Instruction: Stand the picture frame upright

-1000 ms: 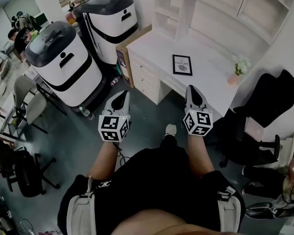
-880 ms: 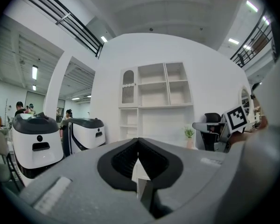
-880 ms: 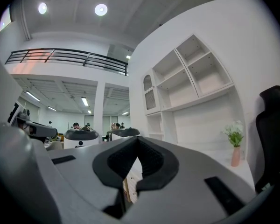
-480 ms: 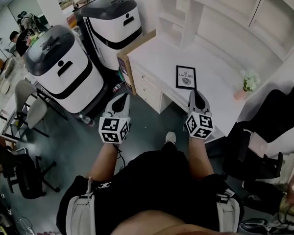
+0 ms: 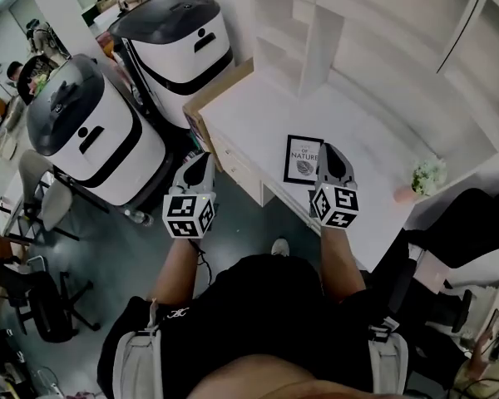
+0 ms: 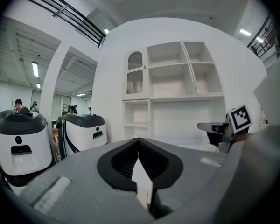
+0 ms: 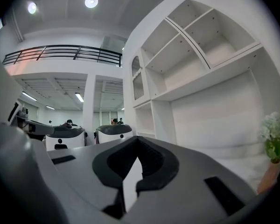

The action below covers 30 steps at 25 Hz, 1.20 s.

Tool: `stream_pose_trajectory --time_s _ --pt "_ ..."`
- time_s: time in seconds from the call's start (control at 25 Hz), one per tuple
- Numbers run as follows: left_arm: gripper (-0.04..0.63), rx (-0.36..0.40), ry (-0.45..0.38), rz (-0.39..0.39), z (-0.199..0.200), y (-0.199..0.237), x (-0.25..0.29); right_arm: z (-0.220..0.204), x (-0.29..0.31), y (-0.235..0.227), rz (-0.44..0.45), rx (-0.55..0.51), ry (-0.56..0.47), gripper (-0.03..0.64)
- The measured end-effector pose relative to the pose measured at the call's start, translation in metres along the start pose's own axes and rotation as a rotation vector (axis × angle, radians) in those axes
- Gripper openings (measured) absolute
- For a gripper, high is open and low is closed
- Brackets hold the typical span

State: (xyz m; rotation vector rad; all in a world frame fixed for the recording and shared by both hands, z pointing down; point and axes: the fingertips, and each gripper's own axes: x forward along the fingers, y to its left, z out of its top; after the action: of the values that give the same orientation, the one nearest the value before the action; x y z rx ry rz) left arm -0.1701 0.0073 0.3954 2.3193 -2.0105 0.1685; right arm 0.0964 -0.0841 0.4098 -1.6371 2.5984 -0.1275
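You are reaching for the flat picture frame (image 5: 303, 159). Your left gripper (image 5: 203, 160) and right gripper (image 5: 329, 150) are closed and empty; probably open the right next.

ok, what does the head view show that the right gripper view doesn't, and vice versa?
Head view only: the picture frame, lying flat on the desk just left of the right tongs.
Right gripper view only: a balcony railing, ceiling lights, and a close look at the right tongs' jaws, shut with nothing between them.
Both: the shelf unit, the potted flowers and the two white-and-black machines.
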Motion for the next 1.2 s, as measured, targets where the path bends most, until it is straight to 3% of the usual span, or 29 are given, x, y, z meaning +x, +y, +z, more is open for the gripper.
stream_pose_trajectory --time_s 0.28,0.56,1.2 --pt "0.017 0.004 0.016 0.003 0.008 -0.020 0.098 -0.003 0.068 -0.058 0.034 0.001 0.034 0.002" --pt "0.017 -0.016 0.061 -0.011 -0.002 -0.019 0.149 -0.013 0.104 -0.080 0.035 -0.004 0.079 0.002" --pt "0.019 -0.015 0.143 -0.262 -0.016 -0.015 0.239 -0.037 0.128 -0.126 -0.164 0.037 0.179 0.002"
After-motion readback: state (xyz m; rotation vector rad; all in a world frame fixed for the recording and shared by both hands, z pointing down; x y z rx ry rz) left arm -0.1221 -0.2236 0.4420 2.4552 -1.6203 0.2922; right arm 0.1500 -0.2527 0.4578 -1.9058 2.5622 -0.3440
